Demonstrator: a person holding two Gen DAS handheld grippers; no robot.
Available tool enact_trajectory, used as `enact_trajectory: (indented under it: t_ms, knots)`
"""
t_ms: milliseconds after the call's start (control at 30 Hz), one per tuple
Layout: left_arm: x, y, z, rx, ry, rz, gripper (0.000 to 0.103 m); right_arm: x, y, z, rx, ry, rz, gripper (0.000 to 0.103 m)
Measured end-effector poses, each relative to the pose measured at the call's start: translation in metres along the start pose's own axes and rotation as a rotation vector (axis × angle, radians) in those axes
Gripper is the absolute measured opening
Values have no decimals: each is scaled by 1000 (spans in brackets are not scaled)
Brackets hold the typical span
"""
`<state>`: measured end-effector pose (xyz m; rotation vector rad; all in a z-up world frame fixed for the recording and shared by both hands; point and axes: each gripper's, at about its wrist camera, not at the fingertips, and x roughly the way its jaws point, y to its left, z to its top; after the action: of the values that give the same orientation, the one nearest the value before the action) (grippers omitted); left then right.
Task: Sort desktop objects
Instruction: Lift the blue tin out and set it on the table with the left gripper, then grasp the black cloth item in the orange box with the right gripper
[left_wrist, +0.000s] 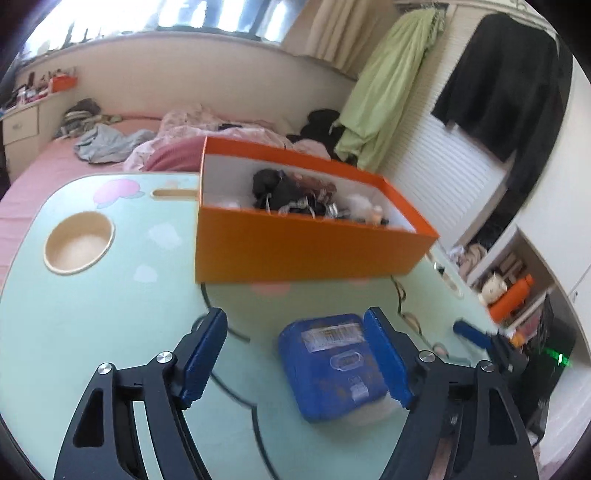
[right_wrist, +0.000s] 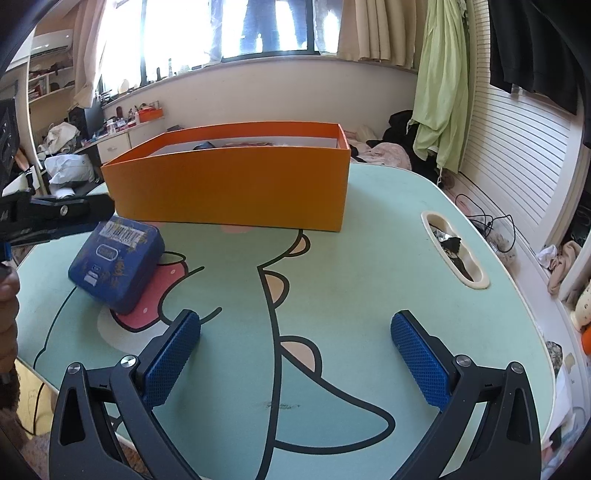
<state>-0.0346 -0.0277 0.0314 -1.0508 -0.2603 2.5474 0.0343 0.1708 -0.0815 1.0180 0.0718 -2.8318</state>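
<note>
The left tongs (left_wrist: 295, 354) stand apart, clamped on nothing; the blue tin (left_wrist: 332, 365) lies flat on the tabletop (left_wrist: 110, 332) between the fingers, close against the right-hand pad and well clear of the other. The right tongs (right_wrist: 295, 358) hang apart over bare tabletop, the blue tin (right_wrist: 116, 264) well off to their left. Beyond both, the orange box (left_wrist: 303, 251) sits open at the tabletop's far side, dark and pale odds inside it.
</note>
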Motion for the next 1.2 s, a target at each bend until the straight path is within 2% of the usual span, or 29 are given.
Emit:
enact_trajectory:
  t_ms: [133, 200, 233, 333, 400, 433, 467, 500, 533, 567, 667, 767, 967, 1000, 1033, 1100, 1200]
  knots:
    - [-5, 2, -17, 32, 31, 54, 85, -5, 3, 2, -16, -5, -15, 103]
    - [-3, -2, -26, 58, 42, 68, 87, -14, 0, 9, -34, -5, 27, 103]
    - [-3, -1, -28, 78, 43, 69, 91, -20, -2, 15, -40, -10, 52, 103]
    - [-1, -9, -32, 103, 45, 87, 94, -39, -7, 50, -58, -47, 107, 103]
    - [2, -14, -35, 123, 31, 103, 98, -46, -6, 85, -81, -53, 155, 102]
    - [2, -17, -37, 138, 25, 115, 101, -45, -5, 103, -89, -49, 189, 97]
    - [4, -19, -39, 158, 17, 132, 101, -41, -3, 119, -98, -38, 228, 86]
    - [4, -23, -40, 181, 17, 152, 101, -32, 2, 138, -111, -7, 267, 79]
    - [5, -24, -40, 193, 21, 159, 101, -18, 9, 156, -130, 41, 297, 62]
    - [5, -25, -40, 193, 23, 161, 101, -2, 16, 169, -146, 89, 311, 51]
    - [4, -22, -38, 155, 14, 161, 101, 58, 39, 193, -162, 257, 349, 49]
    - [1, -18, -37, 126, -6, 140, 101, 111, 53, 195, -139, 386, 368, 49]
    - [0, -16, -37, 119, -12, 127, 101, 173, 68, 187, -157, 488, 253, 48]
    - [0, -16, -36, 118, -13, 123, 101, 176, 66, 188, -152, 496, 253, 44]
    - [0, -15, -36, 116, -14, 118, 101, 175, 63, 191, -145, 492, 256, 32]
    - [0, -15, -36, 113, -17, 113, 101, 160, 51, 197, -99, 448, 299, 29]
    - [1, -16, -34, 113, -17, 113, 101, 117, 37, 207, -74, 338, 372, 29]
